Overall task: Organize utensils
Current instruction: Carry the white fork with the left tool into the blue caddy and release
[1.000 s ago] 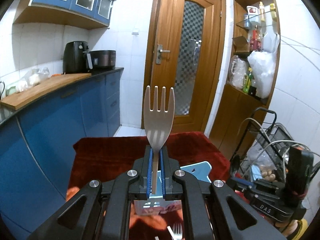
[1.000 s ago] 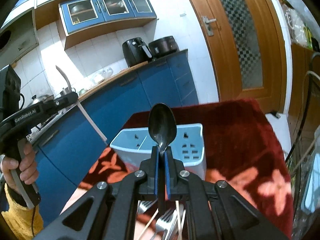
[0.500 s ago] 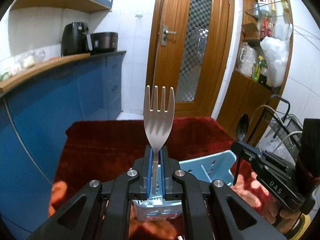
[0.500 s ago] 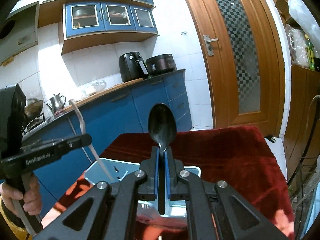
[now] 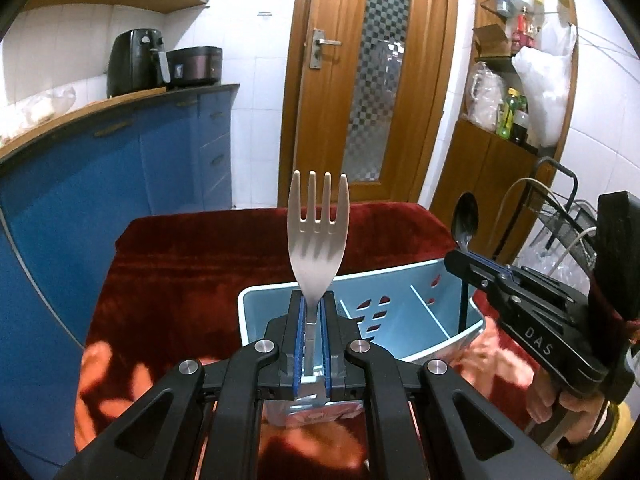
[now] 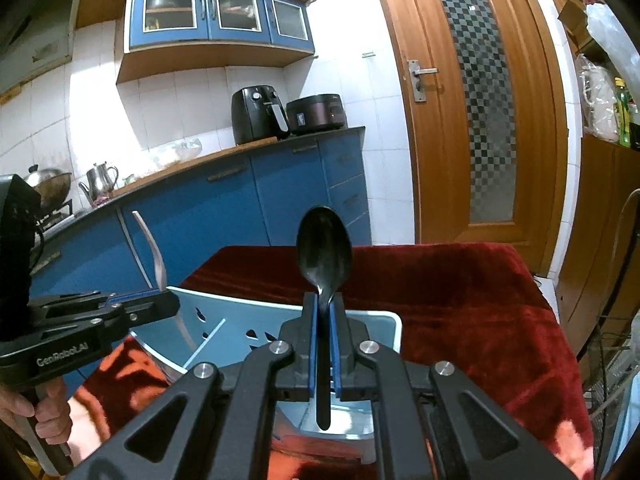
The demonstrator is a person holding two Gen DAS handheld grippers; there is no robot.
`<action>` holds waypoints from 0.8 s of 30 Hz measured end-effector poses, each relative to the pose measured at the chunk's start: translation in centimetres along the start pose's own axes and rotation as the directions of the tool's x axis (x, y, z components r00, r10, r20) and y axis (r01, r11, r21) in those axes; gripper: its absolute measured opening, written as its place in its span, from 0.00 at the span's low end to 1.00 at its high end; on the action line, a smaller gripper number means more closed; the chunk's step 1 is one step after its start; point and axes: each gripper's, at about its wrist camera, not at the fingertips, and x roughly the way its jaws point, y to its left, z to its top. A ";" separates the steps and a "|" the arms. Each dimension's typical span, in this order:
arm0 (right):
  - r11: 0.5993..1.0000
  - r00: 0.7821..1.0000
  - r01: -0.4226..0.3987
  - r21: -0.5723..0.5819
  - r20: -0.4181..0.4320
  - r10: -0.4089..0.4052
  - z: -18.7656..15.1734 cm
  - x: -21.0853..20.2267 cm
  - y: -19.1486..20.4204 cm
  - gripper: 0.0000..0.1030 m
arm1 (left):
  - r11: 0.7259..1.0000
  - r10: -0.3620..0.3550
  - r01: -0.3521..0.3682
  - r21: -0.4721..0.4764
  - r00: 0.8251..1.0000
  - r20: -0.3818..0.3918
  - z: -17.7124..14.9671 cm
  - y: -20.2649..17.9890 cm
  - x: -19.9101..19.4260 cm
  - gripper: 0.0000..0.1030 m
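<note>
My left claw (image 5: pixel 313 334) pinches the thin, light, stiff silver metal fork (image 5: pixel 317 232) by its neck; my right claw (image 6: pixel 324 334) squeezes the slippery black spoon (image 6: pixel 324 252) over the pale blue plastic holder (image 5: pixel 400 320).

We are looking into a home kitchen. Blue base cabinets (image 6: pixel 256 196) are running along a wall of white tiles (image 6: pixel 180 100), with glass-fronted blue wall cabinets (image 6: pixel 218 12) hanging above. A black air fryer (image 6: pixel 258 114) and a dark cooker (image 6: pixel 316 114) are sitting on the wooden countertop (image 6: pixel 192 160), and a metal kettle (image 6: pixel 100 180) and a wok (image 6: pixel 48 186) are standing further along. A wooden door (image 5: pixel 360 80) with chequered glass is closing the room, and shelves (image 5: pixel 520 60) beside it are holding bottles and bags.
</note>
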 end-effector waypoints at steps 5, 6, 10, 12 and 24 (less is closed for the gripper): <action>1.000 1.000 0.001 0.010 -0.027 -0.001 -0.2 0.2 -0.2 0.07 | 1.000 0.005 -0.005 0.021 1.000 -0.024 -0.2 -0.3 0.2 0.07; 1.000 0.999 0.005 0.008 -0.033 -0.005 -0.2 0.2 -0.3 0.07 | 1.000 0.000 0.001 0.017 0.999 -0.034 -0.3 -0.4 0.3 0.08; 1.000 0.999 0.006 0.005 -0.051 -0.005 -0.5 0.0 -0.3 0.08 | 1.000 0.010 -0.010 0.014 0.999 -0.034 -0.3 -0.5 0.2 0.13; 1.000 0.999 0.002 0.009 -0.053 -0.002 -0.5 -0.3 -0.4 0.12 | 1.000 0.015 -0.014 0.011 0.999 -0.037 -0.3 -0.7 0.0 0.22; 0.999 0.999 -0.011 0.039 -0.034 0.013 -0.3 -3.5 -0.9 0.20 | 0.999 0.040 -0.040 -0.032 0.999 -0.027 -1.1 -1.2 -3.3 0.37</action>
